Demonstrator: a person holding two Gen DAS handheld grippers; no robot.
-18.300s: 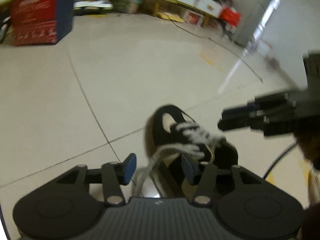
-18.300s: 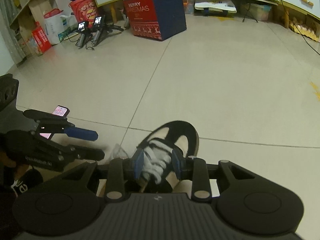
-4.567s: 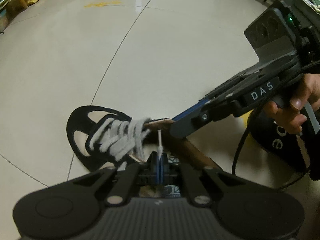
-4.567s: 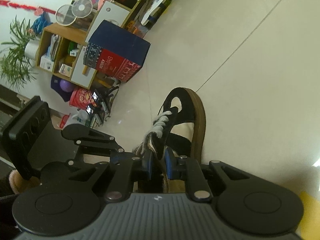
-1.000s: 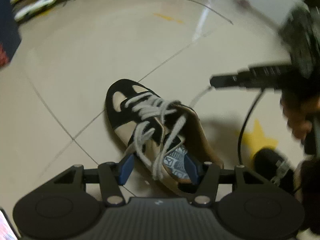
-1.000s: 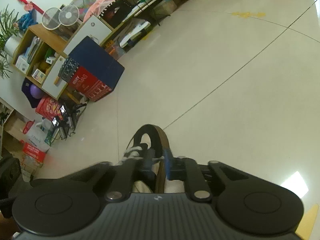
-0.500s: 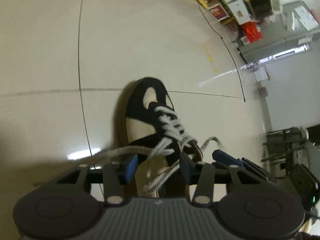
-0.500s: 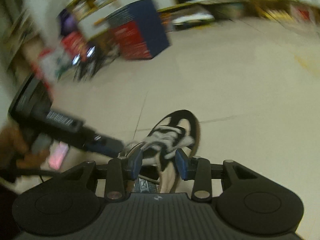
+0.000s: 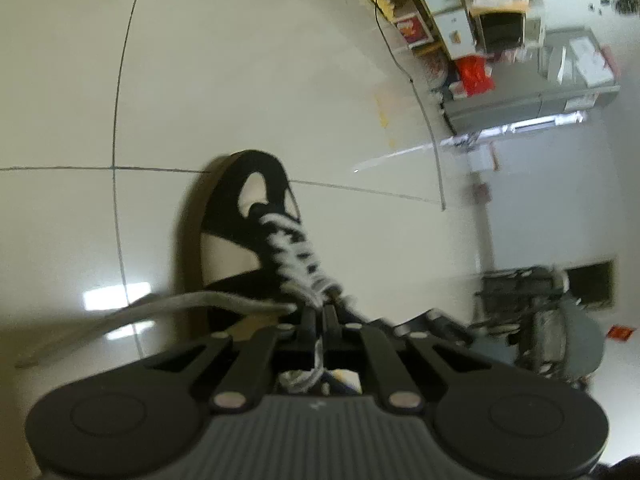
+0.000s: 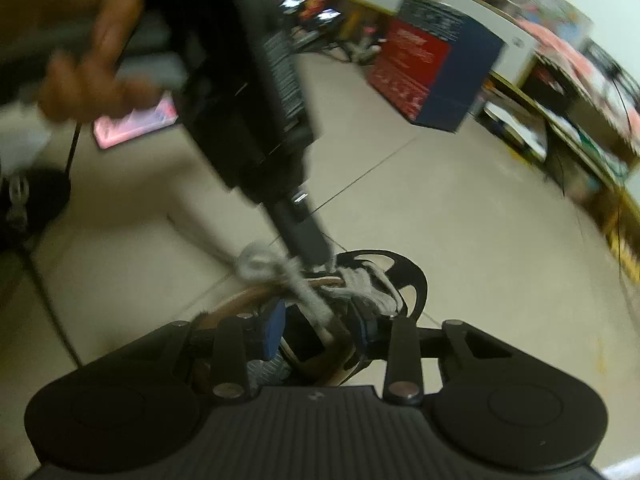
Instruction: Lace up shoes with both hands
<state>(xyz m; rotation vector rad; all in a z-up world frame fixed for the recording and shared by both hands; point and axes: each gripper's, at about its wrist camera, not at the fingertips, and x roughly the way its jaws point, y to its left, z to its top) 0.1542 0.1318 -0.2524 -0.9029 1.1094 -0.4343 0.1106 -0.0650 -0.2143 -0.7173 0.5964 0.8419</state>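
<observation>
A black and white shoe (image 9: 256,236) with white laces lies on the tiled floor, toe pointing away. My left gripper (image 9: 319,314) is shut on a shoelace (image 9: 316,300) at the top of the lacing; another strand (image 9: 192,304) trails off to the left. In the right wrist view the left gripper (image 10: 316,254) reaches down from the upper left to the lace knot (image 10: 260,264). My right gripper (image 10: 318,330) hovers over the shoe (image 10: 408,280) collar, its jaws closing, with a lace strand (image 10: 312,300) between the blue pads (image 10: 272,328) but not pinched.
A person's hand (image 10: 88,76) holds the left gripper's handle. A lit phone (image 10: 136,120) lies on the floor at left. A blue and red box (image 10: 432,68) and low shelves (image 10: 560,120) stand beyond. A cable (image 9: 420,92) runs along the floor toward cabinets.
The left jaws have closed onto the lace. The right gripper has rolled and swung in over the shoe's collar, so the left gripper now fills the upper left of its view.
</observation>
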